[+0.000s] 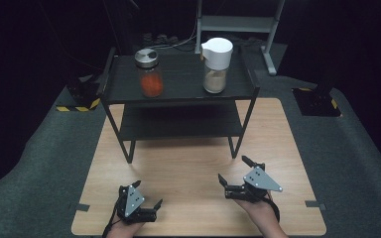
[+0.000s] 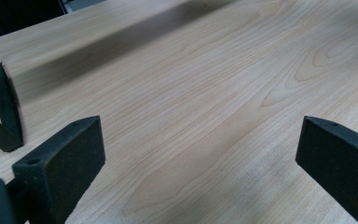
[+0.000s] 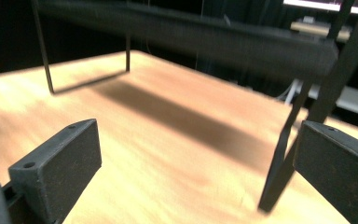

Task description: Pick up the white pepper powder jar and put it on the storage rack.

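A light wooden tabletop [image 1: 188, 163] lies before me in a dark room. Lower left, my left gripper [image 1: 148, 197] gapes wide, empty; upper centre, the orange-filled jar [image 1: 151, 74] and white-capped jar [image 1: 215, 64] top the black rack [image 1: 178, 94]; lower right, my right gripper [image 1: 234, 173] gapes, empty.

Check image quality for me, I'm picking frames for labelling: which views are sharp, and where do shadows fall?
Left gripper view: sharp wood grain, a soft shadow band across the table. Right gripper view: blurred throughout, warm tint, rack shadow on the wood. High view: dark surroundings, evenly lit table, jars legible.
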The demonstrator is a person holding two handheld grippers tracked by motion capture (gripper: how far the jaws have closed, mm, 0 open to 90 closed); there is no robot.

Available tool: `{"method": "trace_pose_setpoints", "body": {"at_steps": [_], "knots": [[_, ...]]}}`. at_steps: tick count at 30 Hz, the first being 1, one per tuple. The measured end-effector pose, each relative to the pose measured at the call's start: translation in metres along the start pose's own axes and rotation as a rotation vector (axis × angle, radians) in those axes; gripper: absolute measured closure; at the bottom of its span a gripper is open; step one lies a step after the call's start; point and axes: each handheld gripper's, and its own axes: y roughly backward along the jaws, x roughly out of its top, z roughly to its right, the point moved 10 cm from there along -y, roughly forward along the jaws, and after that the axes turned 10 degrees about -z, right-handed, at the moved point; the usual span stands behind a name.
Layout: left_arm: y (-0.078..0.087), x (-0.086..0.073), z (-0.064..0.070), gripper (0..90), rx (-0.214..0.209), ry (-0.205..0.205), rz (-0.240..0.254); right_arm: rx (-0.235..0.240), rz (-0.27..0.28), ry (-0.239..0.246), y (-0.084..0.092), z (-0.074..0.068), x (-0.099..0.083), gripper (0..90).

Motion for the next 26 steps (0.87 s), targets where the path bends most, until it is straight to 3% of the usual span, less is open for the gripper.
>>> {"method": "trace_pose_setpoints", "body": {"at_steps": [12,18,26], "knots": [[0.0,0.0,0.0,1.4,-0.001,0.0,0.0,-0.028,-0.13,-0.003,-0.003,0.005,-0.042,0.0],[0.0,0.0,0.0,1.3,-0.001,-0.003,0.001,-0.052,-0.187,0.004,-0.005,0.005,-0.052,0.0],[0.0,0.0,-0.001,1.3,-0.005,0.0,-0.002,-0.067,-0.194,0.031,-0.005,0.0,-0.051,0.1]]}}
